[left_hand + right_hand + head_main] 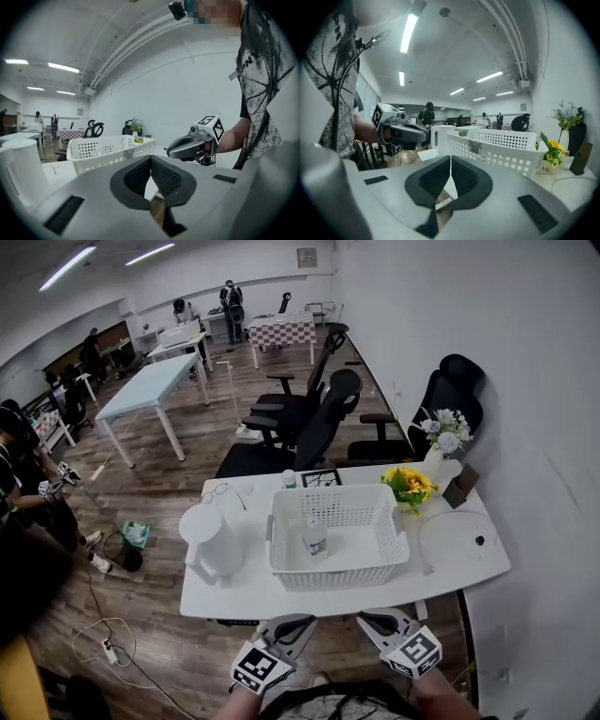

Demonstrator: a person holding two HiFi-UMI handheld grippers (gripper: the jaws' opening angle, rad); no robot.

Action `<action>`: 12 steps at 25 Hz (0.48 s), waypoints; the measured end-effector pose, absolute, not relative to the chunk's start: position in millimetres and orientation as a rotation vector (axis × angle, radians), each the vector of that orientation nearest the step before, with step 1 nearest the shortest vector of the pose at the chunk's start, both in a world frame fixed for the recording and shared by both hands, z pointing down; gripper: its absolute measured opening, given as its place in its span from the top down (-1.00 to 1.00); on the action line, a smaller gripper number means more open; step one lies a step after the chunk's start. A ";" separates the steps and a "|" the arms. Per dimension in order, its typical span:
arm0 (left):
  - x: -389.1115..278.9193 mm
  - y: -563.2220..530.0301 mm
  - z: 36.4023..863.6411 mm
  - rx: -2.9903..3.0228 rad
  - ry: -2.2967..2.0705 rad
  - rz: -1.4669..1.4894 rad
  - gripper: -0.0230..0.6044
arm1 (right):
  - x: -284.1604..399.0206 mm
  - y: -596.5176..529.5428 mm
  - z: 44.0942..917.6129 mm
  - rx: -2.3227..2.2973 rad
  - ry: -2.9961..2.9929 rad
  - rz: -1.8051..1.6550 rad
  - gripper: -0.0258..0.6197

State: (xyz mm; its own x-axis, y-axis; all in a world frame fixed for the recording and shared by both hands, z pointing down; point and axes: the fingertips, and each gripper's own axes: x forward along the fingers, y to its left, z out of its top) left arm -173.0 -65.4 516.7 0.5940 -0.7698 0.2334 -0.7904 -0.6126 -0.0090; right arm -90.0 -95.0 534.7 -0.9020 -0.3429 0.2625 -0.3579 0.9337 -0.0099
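Open office with a wood floor, long pale tables and a few people far off; nearest, a white desk (234, 596) set against the right-hand wall. Centre of that desk: white perforated basket (337, 576), standing just back from the front edge, with a single small clear bottle (315, 542) upright near its middle and nothing else visible inside. Left of the basket, close beside it but apart: white jug (210, 542) with a handle. Behind the basket: second small bottle (289, 479) and black-framed card (322, 478), lower parts cut off by the basket rim. Toward the wall: pot of sunflowers (410, 487), vase of pale flowers (442, 435), dark stand-up card (460, 486). Nearer the person, left gripper (292, 622) and right gripper (373, 621) side by side, short of the desk's front edge, pointing toward the basket, touching nothing. Both claws pressed together, pads meeting along a thin seam, nothing pinched. From either gripper view, only the basket's outer wall and a label on it, print too small to read; clear bottle hidden behind that wall. Contents of the clear bottle impossible to judge.
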 end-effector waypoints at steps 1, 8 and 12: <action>-177.2 -67.9 516.8 2.721 -1.333 0.325 0.89 | -93.6 -97.1 533.9 0.529 -2.832 0.082 0.85; -190.0 -84.6 517.0 2.738 -1.303 0.296 0.89 | -106.4 -109.1 524.3 0.567 -2.823 0.066 0.85; -189.9 -90.9 518.0 2.747 -1.278 0.277 0.89 | -109.1 -111.7 523.5 0.568 -2.808 0.059 0.85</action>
